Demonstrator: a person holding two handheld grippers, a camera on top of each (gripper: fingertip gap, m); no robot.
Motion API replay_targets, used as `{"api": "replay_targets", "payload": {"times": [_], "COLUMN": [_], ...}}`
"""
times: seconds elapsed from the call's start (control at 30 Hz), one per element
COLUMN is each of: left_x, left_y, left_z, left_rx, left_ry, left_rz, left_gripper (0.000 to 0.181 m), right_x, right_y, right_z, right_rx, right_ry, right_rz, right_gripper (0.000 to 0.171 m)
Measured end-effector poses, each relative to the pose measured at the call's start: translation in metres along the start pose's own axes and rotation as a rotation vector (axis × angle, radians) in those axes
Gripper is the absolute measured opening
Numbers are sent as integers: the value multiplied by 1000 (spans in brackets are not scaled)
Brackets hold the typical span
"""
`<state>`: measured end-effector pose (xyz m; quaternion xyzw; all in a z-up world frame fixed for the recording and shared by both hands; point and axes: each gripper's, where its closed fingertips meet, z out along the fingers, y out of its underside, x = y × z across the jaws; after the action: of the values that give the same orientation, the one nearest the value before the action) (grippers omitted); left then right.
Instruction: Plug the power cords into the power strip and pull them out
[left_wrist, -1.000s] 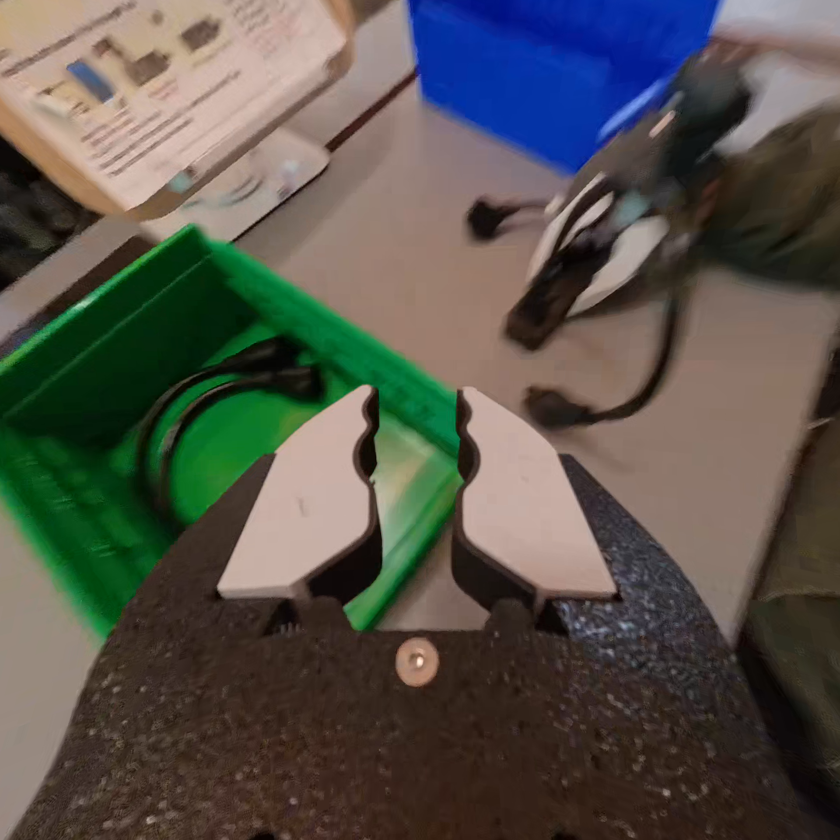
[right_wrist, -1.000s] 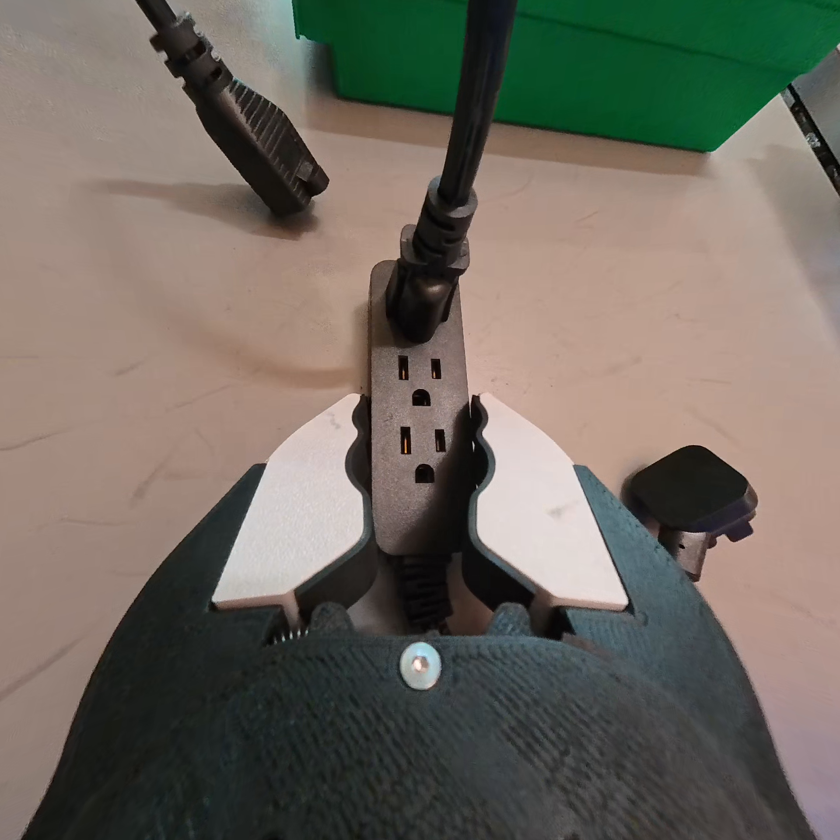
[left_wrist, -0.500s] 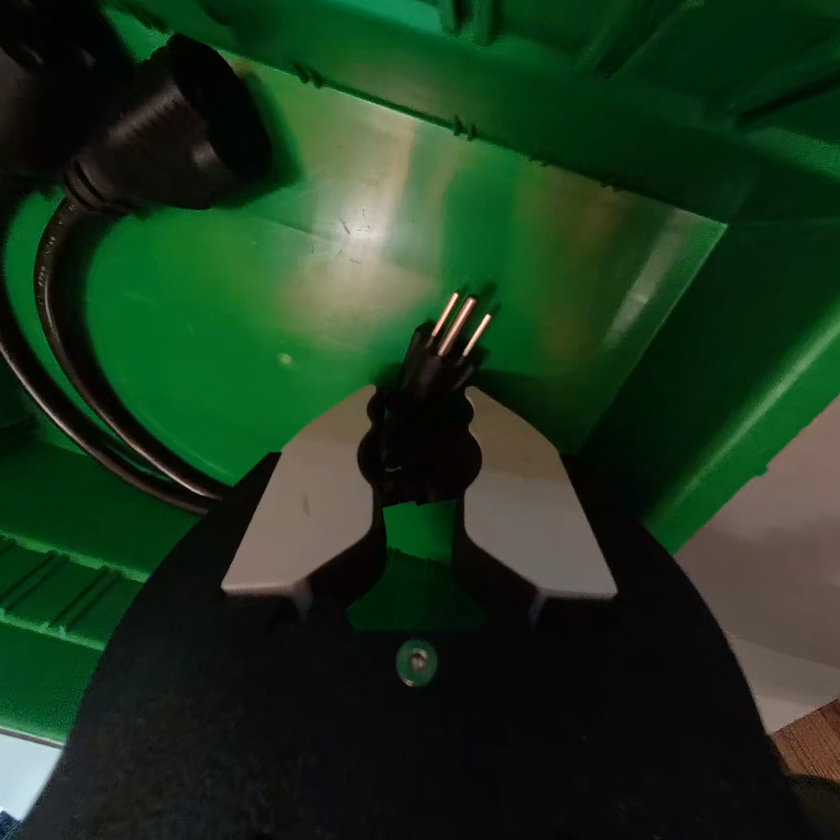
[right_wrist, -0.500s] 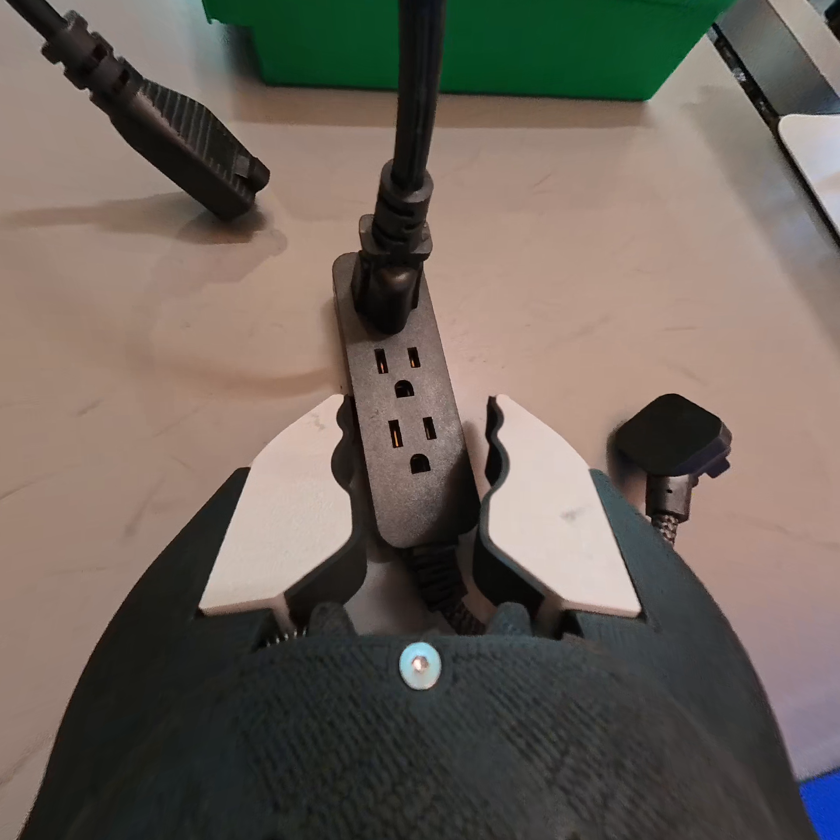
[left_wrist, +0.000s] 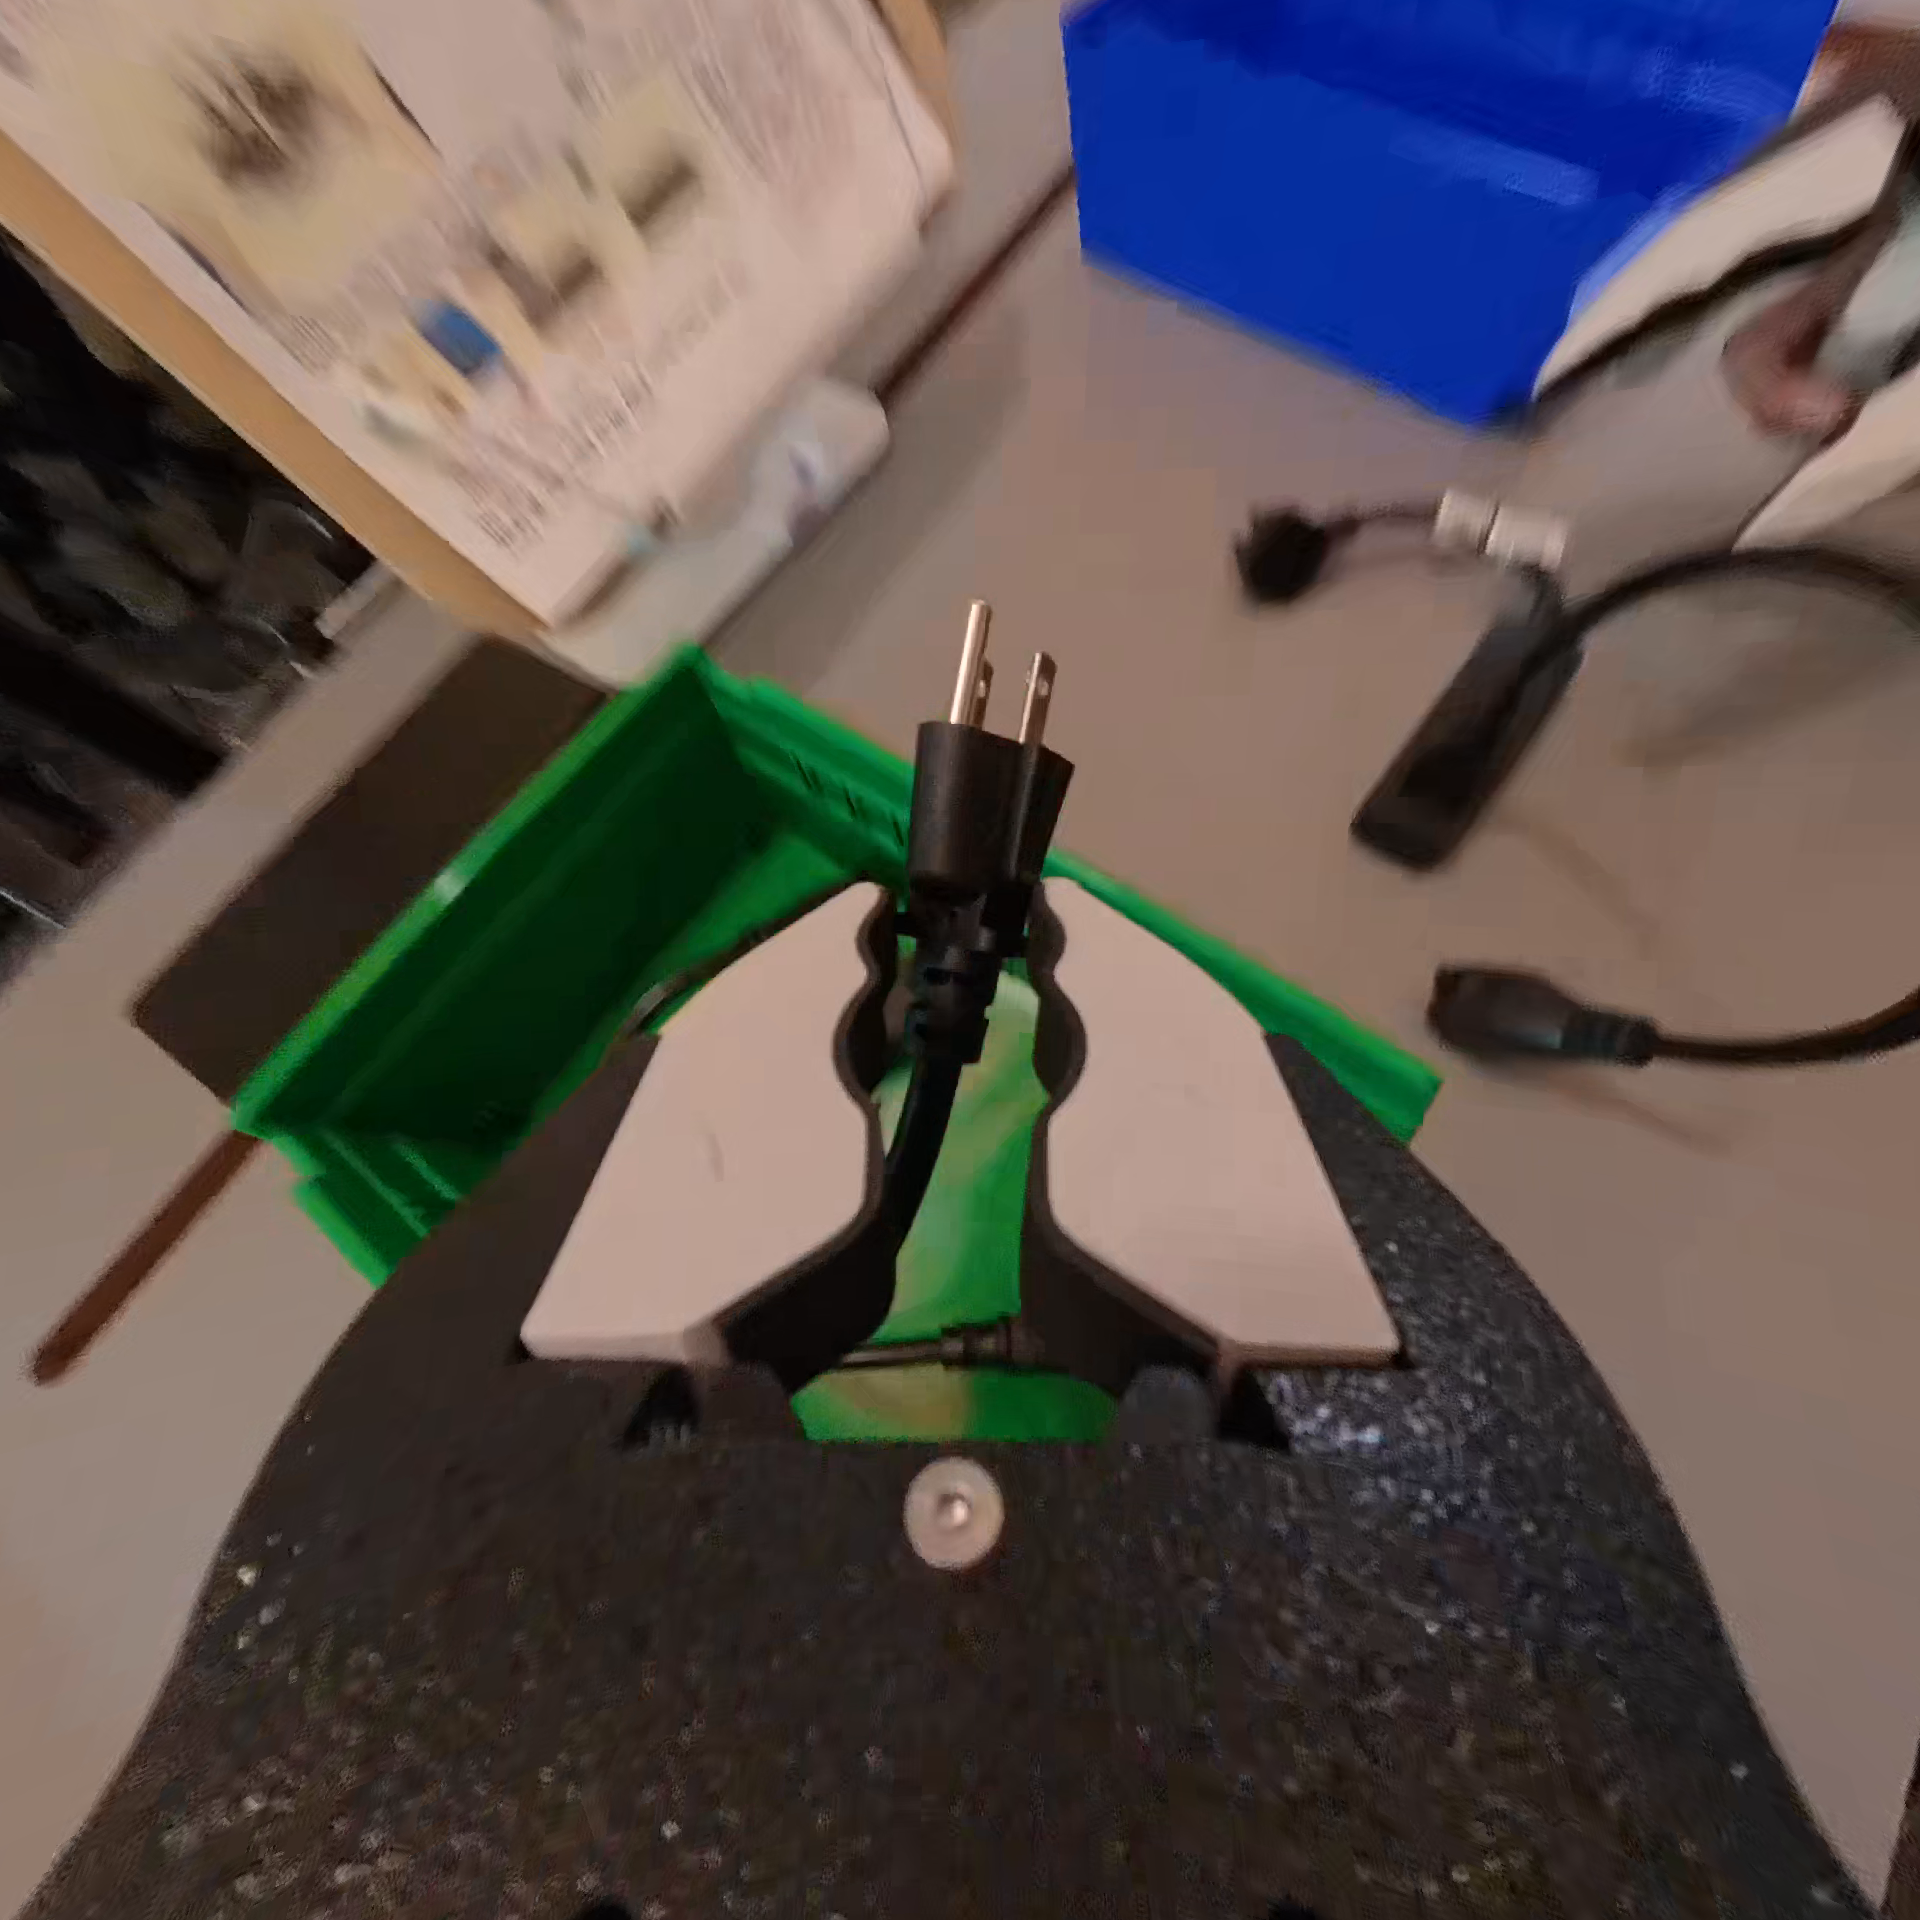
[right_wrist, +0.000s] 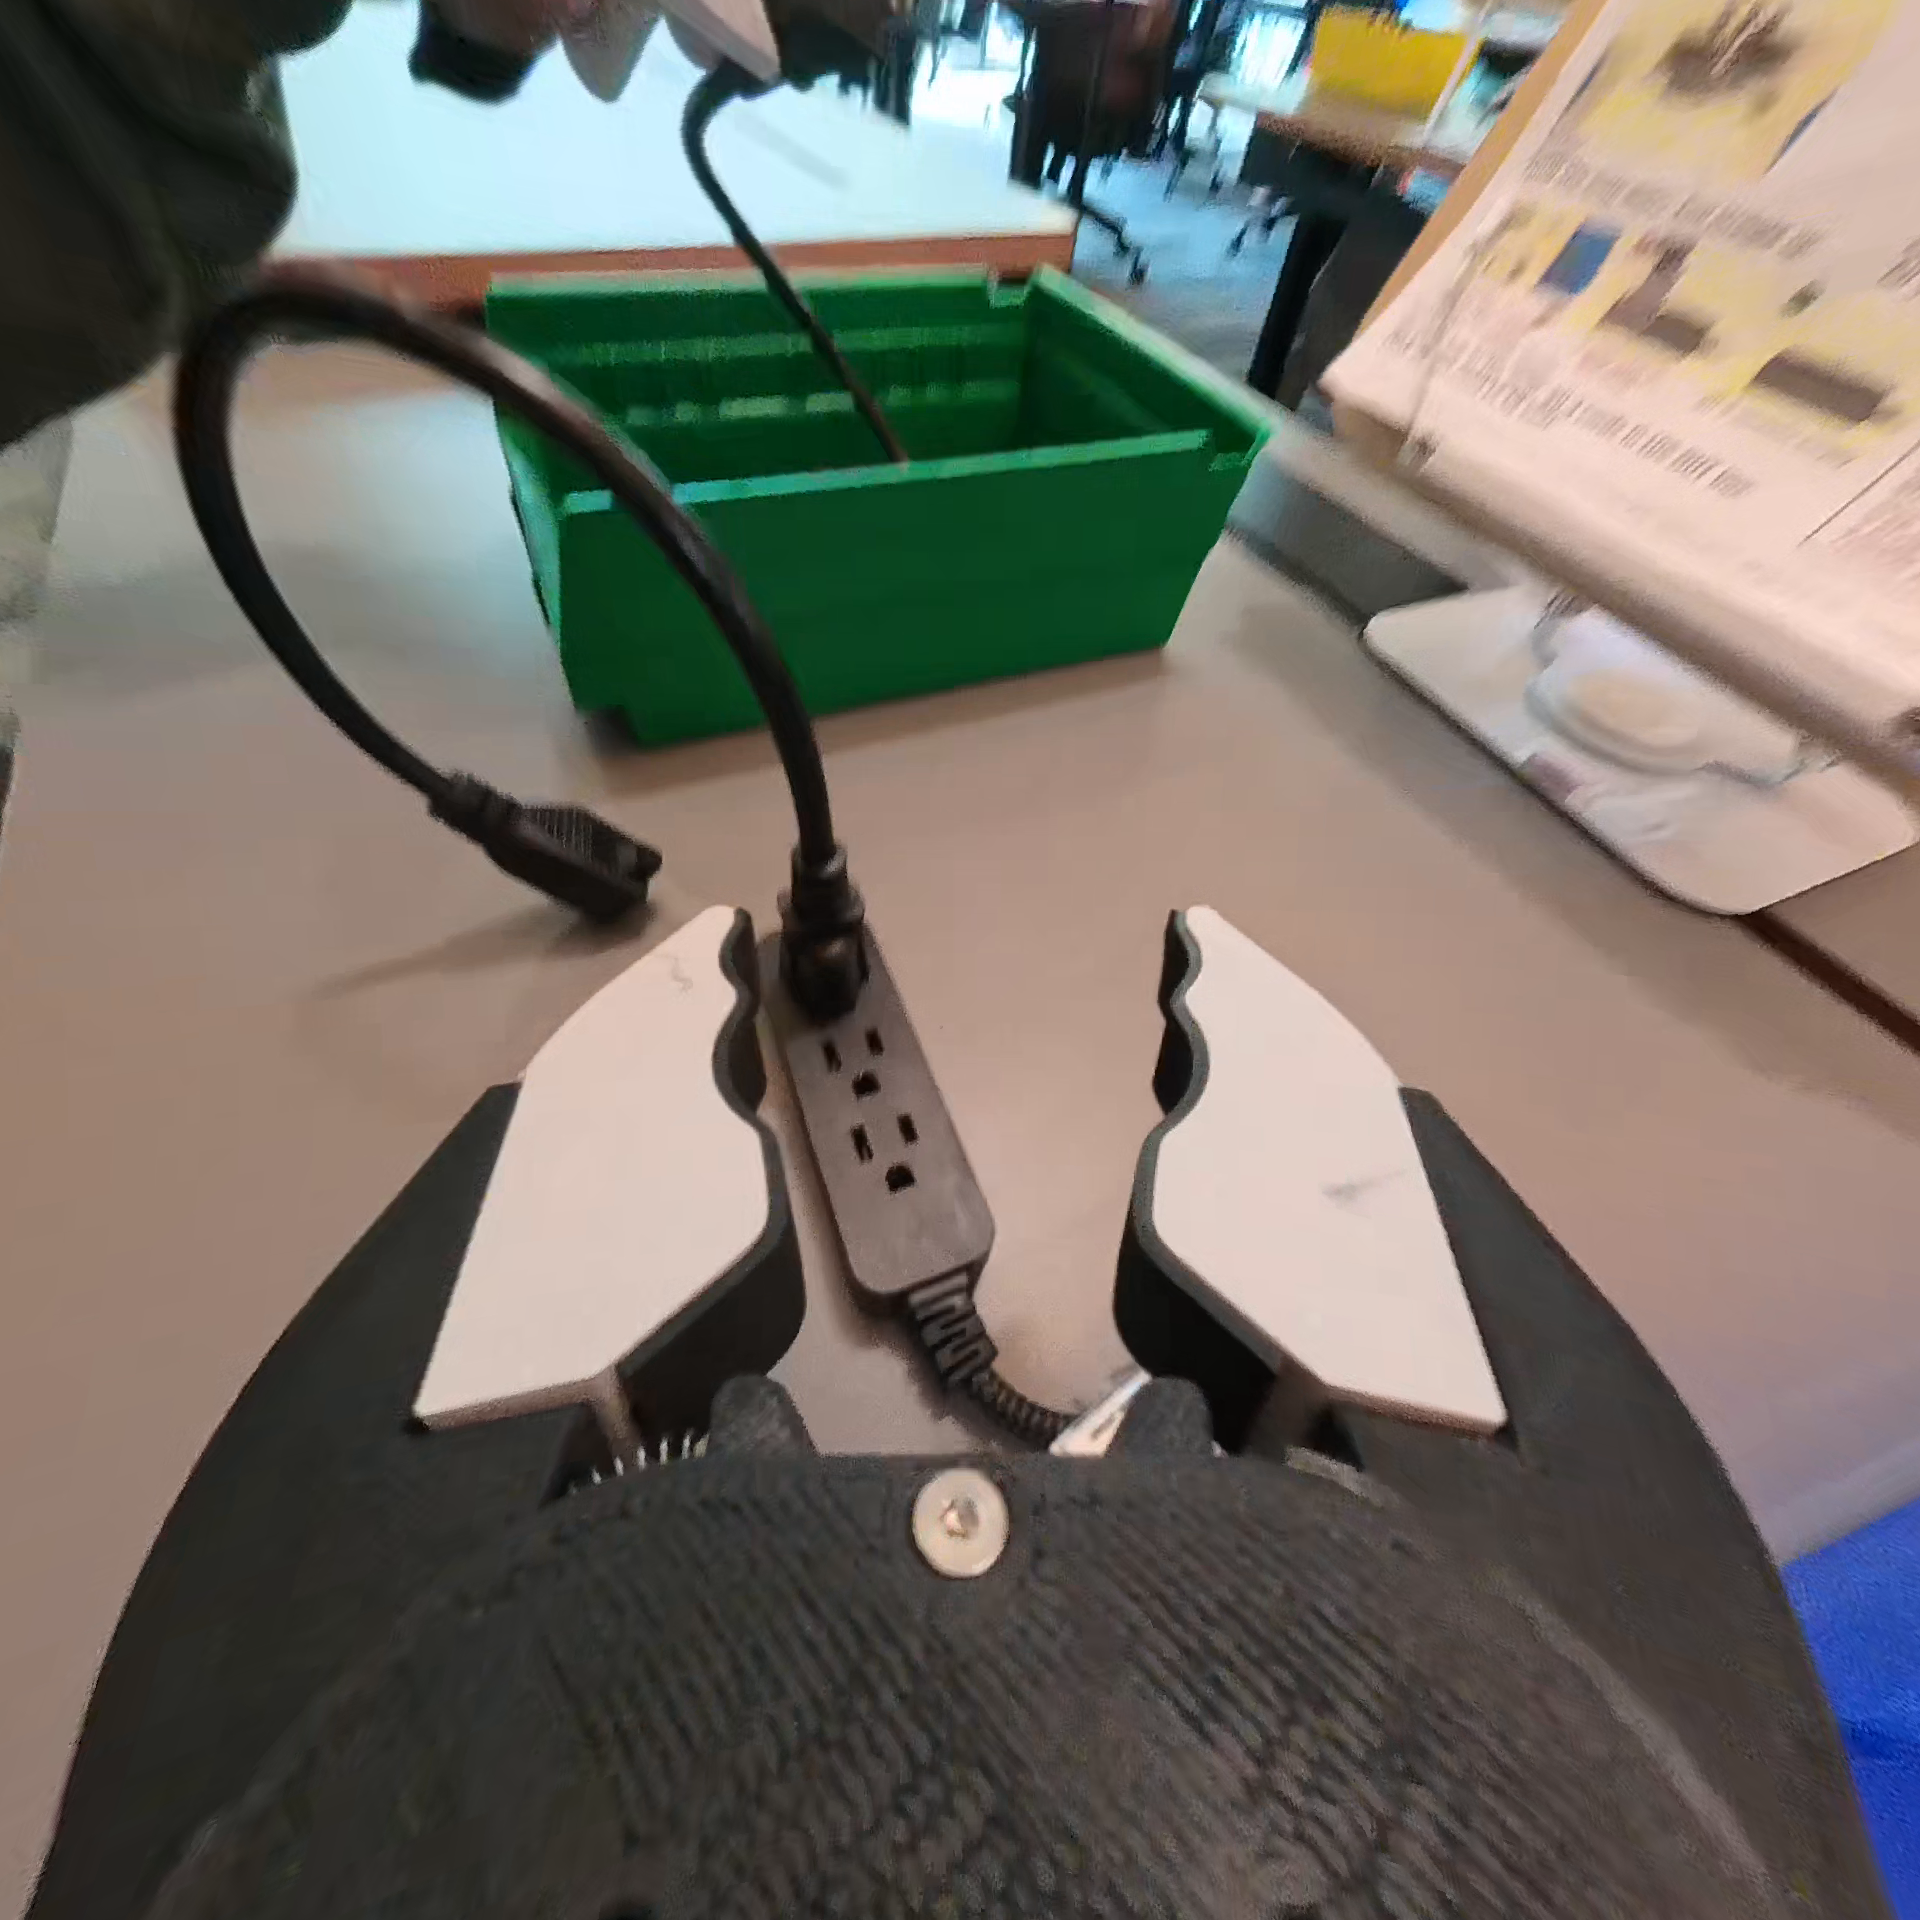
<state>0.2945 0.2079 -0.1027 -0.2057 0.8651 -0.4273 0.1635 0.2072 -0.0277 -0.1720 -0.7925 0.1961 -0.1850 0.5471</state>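
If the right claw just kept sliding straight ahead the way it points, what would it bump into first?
Probably the black plug seated in the power strip lying between the open right claw; farther on stands the green bin. Depth is uncertain.

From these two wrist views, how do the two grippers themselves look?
The left gripper has a speckled, rough black body and two pale grey, flat fingers with wavy black inner edges. The right gripper has a ribbed black body and white fingers of that shape. Each has a silver screw at the centre.
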Motion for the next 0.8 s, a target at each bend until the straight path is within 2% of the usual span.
{"api": "replay_targets", "payload": {"times": [0.1,0.23,0.3,0.4,0.5,0.57,0.67,0.8], "left_x": [-3,17,36,75,109,128,150,170], "left_y": [-54,-124,-156,-188,-201,-202,-196,-178], "left_z": [-32,-64,-71,-62,-37,-16,13,47], "left_rx": [110,224,290,354,401,438,466,406], "left_ry": [-74,-171,-208,-238,-264,-257,-250,-192], "left_rz": [73,222,301,444,544,584,635,662], "left_gripper": [24,23,23,23,23,23,23,22], "right_x": [8,9,7,3,-3,-3,1,-2], "right_y": [-30,-74,-103,-156,-201,-214,-210,-194], "right_z": [-9,-11,-12,-19,-32,-38,-40,-47], "right_rx": [68,155,223,364,516,579,606,637], "right_ry": [65,107,111,108,65,37,19,-35], "right_rz": [2,-25,-14,45,157,215,282,244], "right_gripper": [72,71,67,64,63,57,52,28]}}
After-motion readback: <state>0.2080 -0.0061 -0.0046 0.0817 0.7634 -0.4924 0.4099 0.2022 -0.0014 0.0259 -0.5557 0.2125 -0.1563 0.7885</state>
